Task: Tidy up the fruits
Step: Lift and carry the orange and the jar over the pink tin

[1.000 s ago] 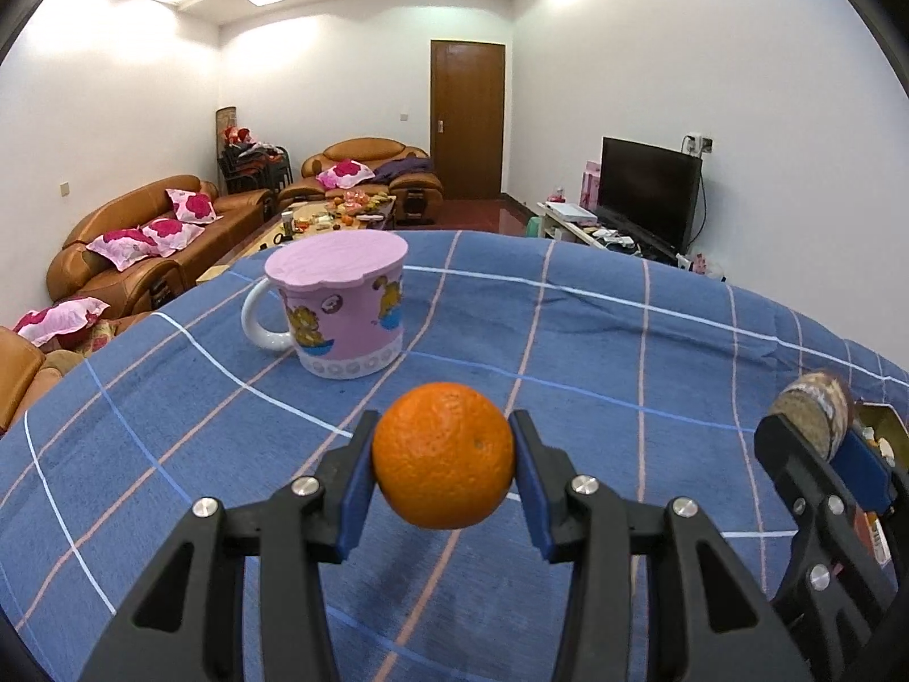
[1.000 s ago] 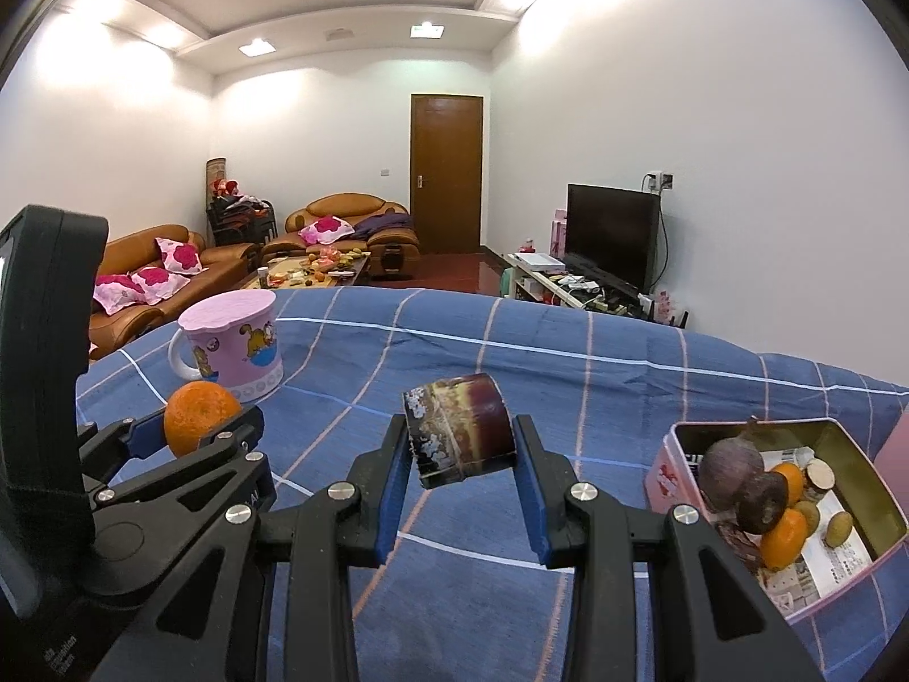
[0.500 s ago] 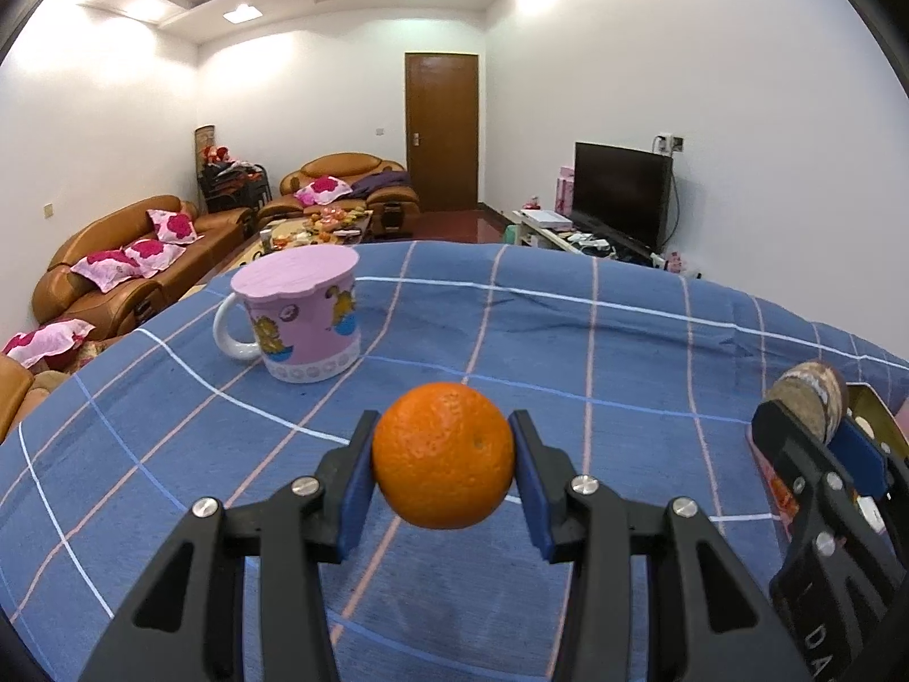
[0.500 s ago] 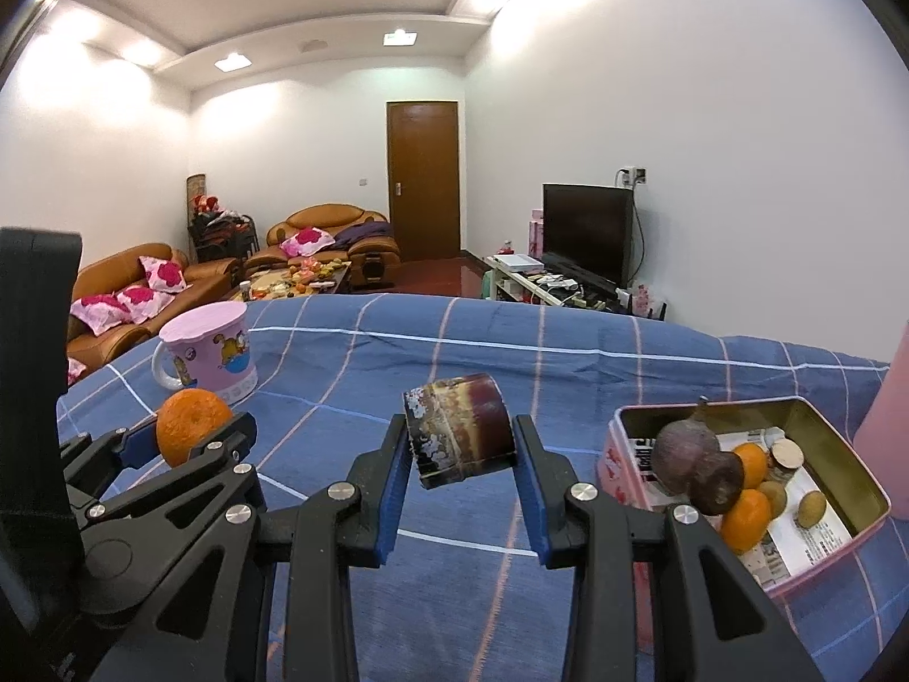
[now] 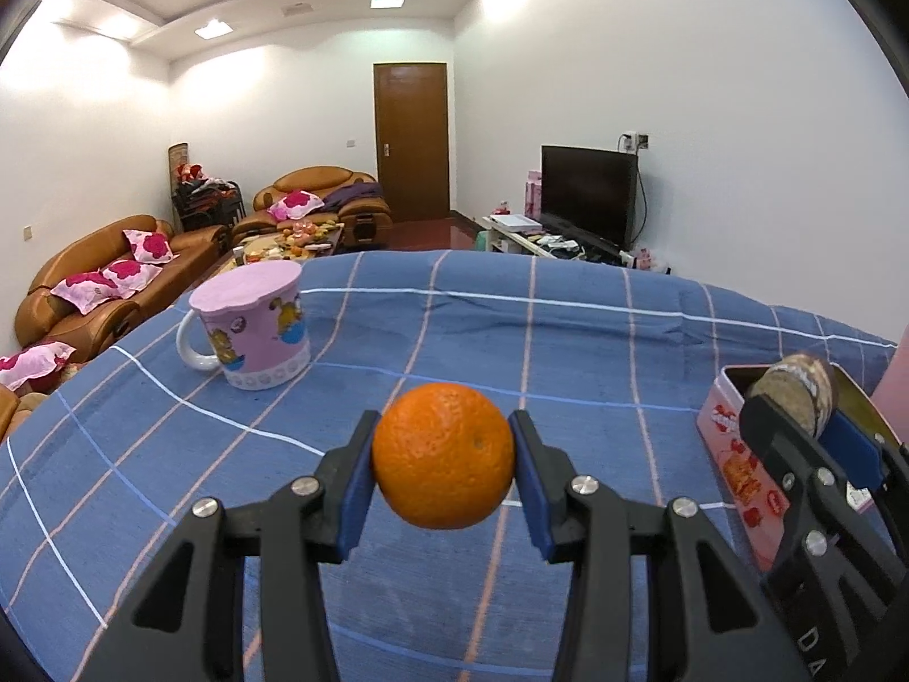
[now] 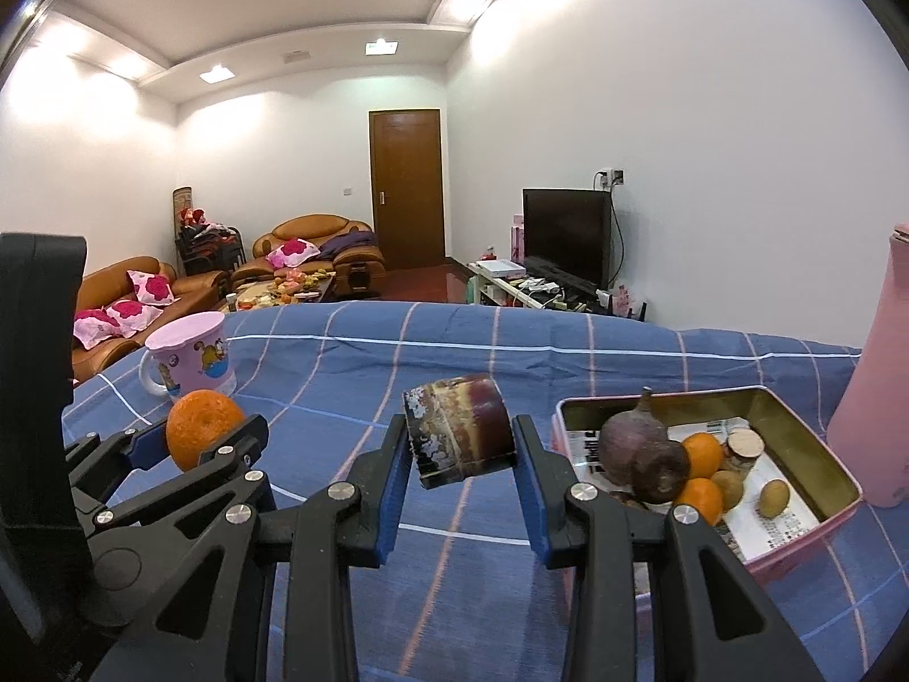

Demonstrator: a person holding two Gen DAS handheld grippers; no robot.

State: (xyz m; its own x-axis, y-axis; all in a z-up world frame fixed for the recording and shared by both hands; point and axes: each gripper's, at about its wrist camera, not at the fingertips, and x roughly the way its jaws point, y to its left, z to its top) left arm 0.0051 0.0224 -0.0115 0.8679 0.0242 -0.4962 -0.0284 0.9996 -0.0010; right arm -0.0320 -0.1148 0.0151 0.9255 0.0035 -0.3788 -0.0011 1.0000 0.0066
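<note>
My left gripper (image 5: 443, 466) is shut on an orange (image 5: 443, 454) and holds it above the blue checked tablecloth. It also shows in the right wrist view (image 6: 199, 443) at the left. My right gripper (image 6: 460, 449) is shut on a dark purple sugarcane piece (image 6: 457, 432), held above the cloth just left of a pink tin (image 6: 795, 540). The tin holds several fruits: oranges, small brown-green fruits and a dark purple root. In the left wrist view the right gripper (image 5: 807, 426) hangs over the tin's (image 5: 738, 454) left edge.
A pink lidded mug (image 5: 253, 329) stands at the far left of the table. A tall pink bottle (image 6: 875, 386) stands right of the tin. Beyond the table are sofas, a door and a television.
Both grippers have moved right with their loads. The mug has slid left in both views and the tin has come closer to the right gripper.
</note>
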